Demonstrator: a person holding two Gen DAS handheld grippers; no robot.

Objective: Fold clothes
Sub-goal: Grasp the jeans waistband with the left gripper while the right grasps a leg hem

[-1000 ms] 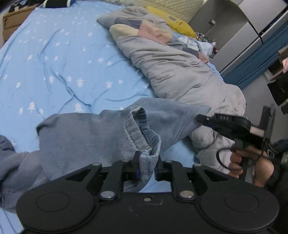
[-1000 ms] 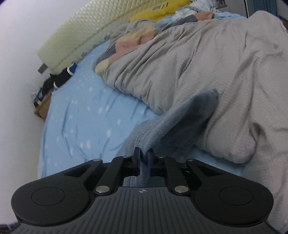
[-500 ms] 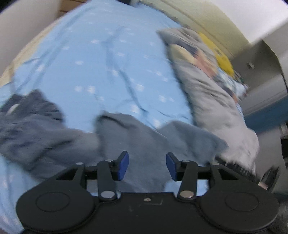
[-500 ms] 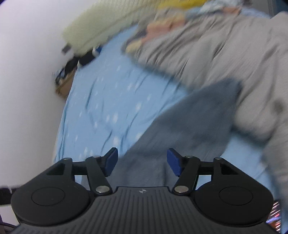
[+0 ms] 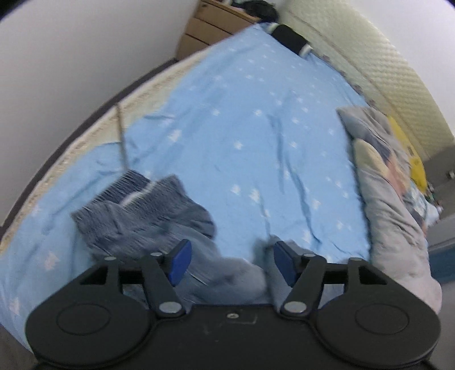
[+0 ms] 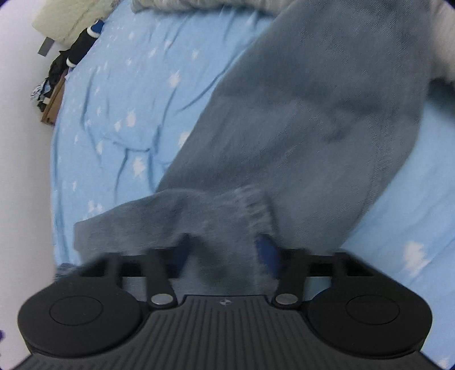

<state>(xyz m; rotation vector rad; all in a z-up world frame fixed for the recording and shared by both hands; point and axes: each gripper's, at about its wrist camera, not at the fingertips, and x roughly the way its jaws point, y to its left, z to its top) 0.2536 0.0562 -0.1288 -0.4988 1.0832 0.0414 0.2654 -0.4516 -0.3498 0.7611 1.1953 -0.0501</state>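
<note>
A blue-grey denim garment (image 6: 327,108) lies stretched across the light blue starred bed sheet (image 6: 119,99). My right gripper (image 6: 224,250) is low over its near end. Its jaws are closing, and a raised fold with the frayed hem fills the gap between the fingers and touches both. In the left wrist view the garment's crumpled dark end (image 5: 142,210) lies on the sheet (image 5: 256,128) at lower left. My left gripper (image 5: 231,261) hangs above the cloth with its jaws opening. Nothing is between its blue pads (image 5: 179,261). Both views are blurred.
A grey patchwork quilt (image 5: 392,216) is heaped along the bed's right side, with a yellow pillow (image 5: 412,159) behind it. A pale padded headboard (image 5: 369,65) and a black roll (image 5: 290,39) are at the far end. A wooden drawer unit (image 5: 210,25) stands by the wall.
Both grippers let go of the garment and opened. The left swung away to the garment's other end. The right dropped low onto the cloth and its fingers now close around a fold.
</note>
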